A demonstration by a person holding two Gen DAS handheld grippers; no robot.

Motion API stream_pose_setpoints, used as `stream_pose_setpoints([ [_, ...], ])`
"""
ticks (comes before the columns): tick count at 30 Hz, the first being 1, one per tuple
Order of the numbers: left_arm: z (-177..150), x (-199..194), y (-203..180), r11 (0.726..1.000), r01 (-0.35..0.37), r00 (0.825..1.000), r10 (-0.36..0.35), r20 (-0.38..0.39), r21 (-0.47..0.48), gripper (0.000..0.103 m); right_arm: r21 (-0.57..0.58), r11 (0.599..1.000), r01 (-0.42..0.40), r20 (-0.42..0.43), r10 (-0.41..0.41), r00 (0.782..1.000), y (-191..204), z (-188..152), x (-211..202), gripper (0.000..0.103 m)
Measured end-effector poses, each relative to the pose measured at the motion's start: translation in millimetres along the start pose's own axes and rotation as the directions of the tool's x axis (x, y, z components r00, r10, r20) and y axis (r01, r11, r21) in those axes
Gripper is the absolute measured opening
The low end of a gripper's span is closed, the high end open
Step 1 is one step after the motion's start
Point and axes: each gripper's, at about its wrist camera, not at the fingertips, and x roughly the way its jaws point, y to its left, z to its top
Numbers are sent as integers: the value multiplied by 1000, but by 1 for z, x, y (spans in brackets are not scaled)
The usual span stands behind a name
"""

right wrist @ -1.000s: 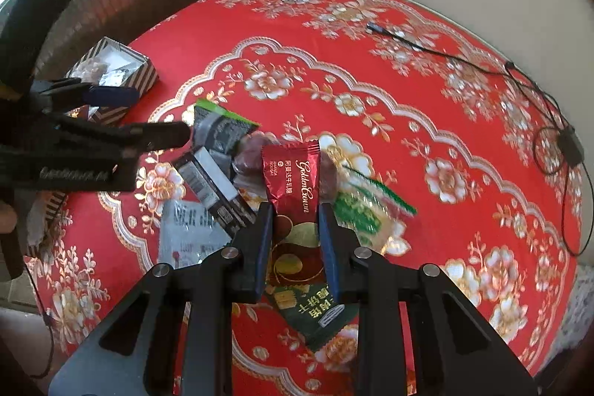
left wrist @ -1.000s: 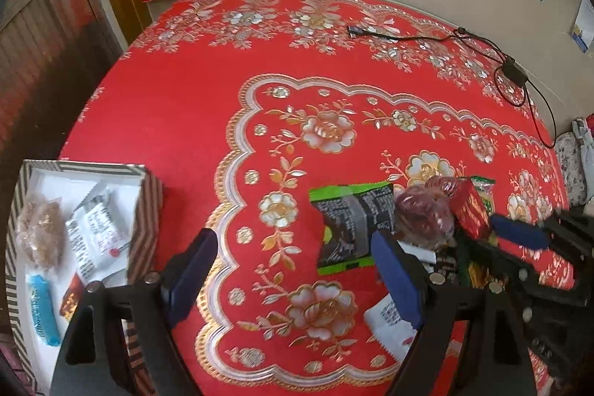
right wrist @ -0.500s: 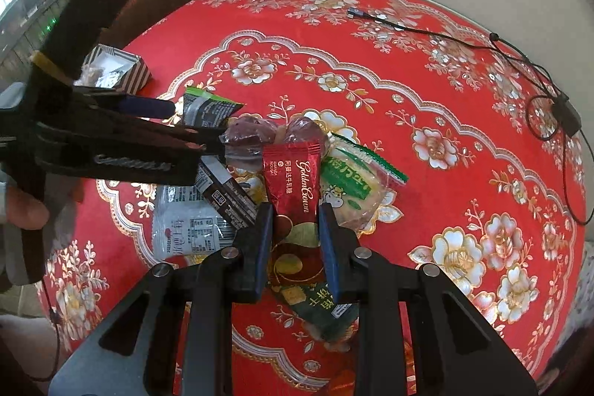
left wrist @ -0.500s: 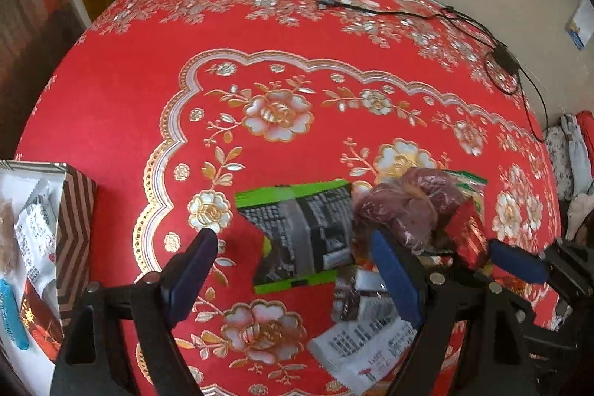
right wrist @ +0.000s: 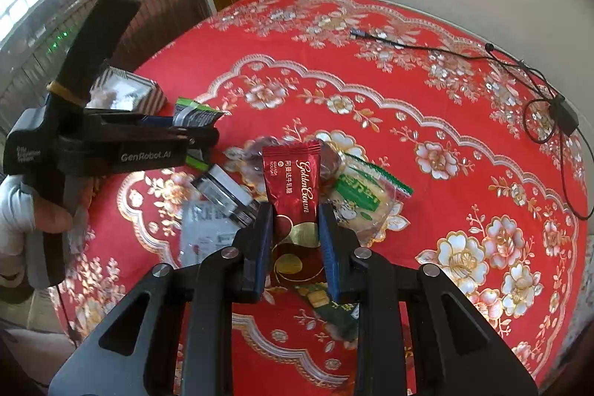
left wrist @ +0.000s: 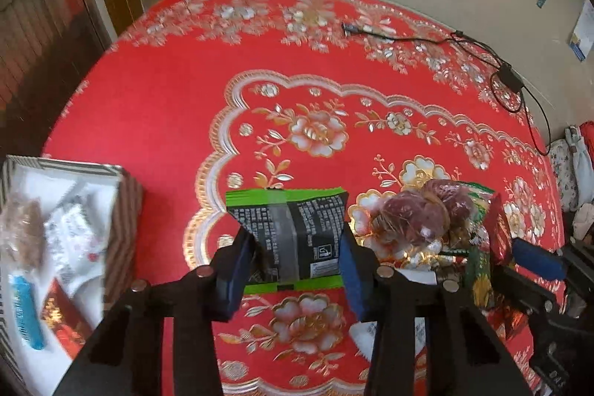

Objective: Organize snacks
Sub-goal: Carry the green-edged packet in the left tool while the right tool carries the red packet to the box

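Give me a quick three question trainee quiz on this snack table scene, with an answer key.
1. True or false: the right claw is shut on the red nougat packet.
2. Which packet sits between the left claw's pads?
A. green and black packet
B. blue packet
C. white packet
3. Fill in: the striped box lies to the ___ of the left claw in its own view.

Key: 1 true; 2 A; 3 left.
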Motion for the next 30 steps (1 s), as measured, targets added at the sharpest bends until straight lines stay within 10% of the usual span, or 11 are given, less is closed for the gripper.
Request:
stream_pose_setpoints([
  [30, -59, -87, 132, 984, -149, 985, 156, 75, -95, 46, -144, 977, -156, 3, 158, 987, 145, 32, 11, 24],
])
